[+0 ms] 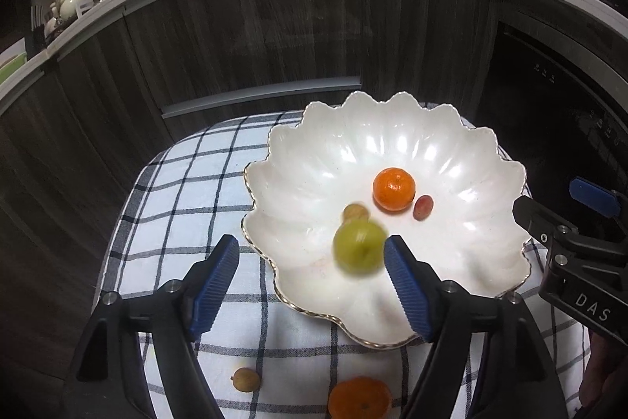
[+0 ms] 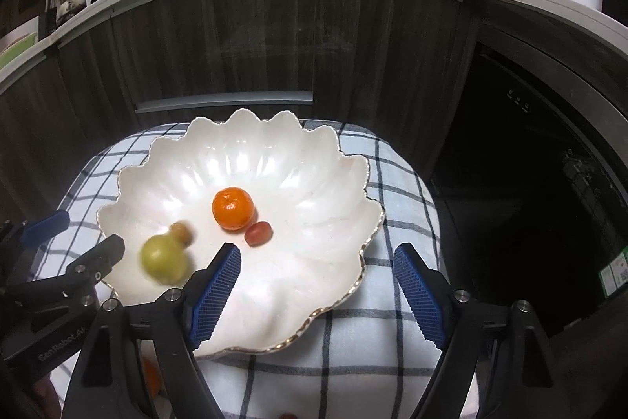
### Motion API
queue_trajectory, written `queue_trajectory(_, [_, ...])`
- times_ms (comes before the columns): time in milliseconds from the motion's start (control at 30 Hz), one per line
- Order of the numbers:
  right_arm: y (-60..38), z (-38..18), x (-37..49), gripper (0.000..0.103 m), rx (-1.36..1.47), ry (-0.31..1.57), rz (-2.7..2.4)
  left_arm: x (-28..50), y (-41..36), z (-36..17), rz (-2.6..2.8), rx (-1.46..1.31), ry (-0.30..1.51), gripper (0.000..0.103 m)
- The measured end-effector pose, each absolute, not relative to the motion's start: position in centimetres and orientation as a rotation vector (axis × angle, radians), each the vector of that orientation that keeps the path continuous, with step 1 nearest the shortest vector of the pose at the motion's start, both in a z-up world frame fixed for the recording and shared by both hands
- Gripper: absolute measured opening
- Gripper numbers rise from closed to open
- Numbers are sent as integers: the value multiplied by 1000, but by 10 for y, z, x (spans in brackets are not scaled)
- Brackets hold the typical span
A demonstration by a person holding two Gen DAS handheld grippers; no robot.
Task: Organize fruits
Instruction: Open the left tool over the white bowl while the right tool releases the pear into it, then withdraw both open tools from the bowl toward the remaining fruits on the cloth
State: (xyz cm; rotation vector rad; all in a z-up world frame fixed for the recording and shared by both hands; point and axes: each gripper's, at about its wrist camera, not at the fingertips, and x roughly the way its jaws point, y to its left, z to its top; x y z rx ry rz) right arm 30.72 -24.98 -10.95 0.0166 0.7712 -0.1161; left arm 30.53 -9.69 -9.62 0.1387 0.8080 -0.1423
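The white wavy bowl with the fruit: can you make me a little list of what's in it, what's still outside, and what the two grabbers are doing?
Bowl: white scalloped ceramic bowl with a gold rim, on a blue-checked white cloth
In bowl, sharp: round orange mandarin, small reddish oval fruit
In bowl, blurred: round green fruit, small tan fruit
Outside on cloth: second orange mandarin, small tan round fruit
Left gripper: open, holding nothing
Right gripper: open, holding nothing
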Motion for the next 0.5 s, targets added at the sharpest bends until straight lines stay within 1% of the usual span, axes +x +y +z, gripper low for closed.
queue_trajectory(500, [-253,-91,283,81,17,733,-119,282,-96,-76,-145,145,757,77])
